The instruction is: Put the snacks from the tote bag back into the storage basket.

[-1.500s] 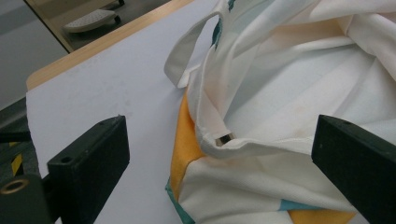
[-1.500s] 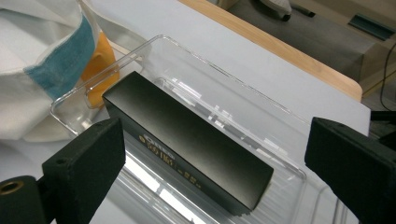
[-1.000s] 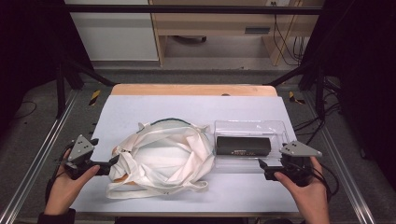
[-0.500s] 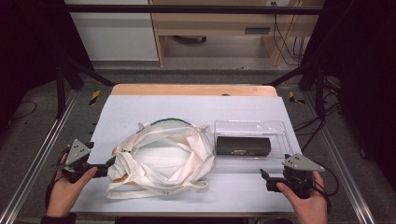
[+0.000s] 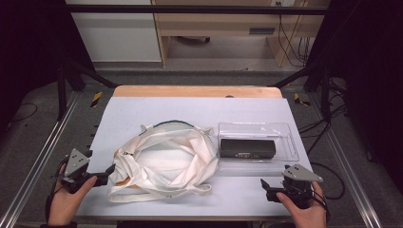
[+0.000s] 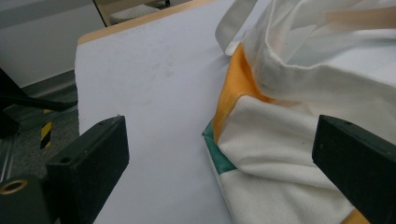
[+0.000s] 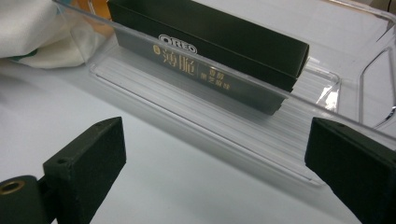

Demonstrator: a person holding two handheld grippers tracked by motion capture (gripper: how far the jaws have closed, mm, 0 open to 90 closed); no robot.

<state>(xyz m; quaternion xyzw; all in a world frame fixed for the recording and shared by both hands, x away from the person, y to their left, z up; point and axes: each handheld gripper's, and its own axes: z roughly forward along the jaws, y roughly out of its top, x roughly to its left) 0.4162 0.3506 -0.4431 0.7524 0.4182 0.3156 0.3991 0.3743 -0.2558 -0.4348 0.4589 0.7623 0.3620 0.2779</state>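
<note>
Your left gripper (image 5: 105, 176) sits at the lower left of the high view, jaws spread wide and empty, tips just beside the near corner of the cloth bag (image 5: 164, 161). In the left gripper view that bag (image 6: 299, 140) fills the right half, cream with an orange and a green strip at its edge.

Your right gripper (image 5: 267, 189) is at the lower right, also wide open and holding nothing, near the clear tray (image 5: 286, 135) but apart from it. The dark Oreo box (image 7: 210, 44) lies inside that tray (image 7: 243, 126).

Both rest on a pale sheet over the table (image 5: 166, 111), with a wooden edge along the top. Around it you have grey floor (image 5: 38, 123), metal rails, black frame bars and a wooden bench at the top centre.
</note>
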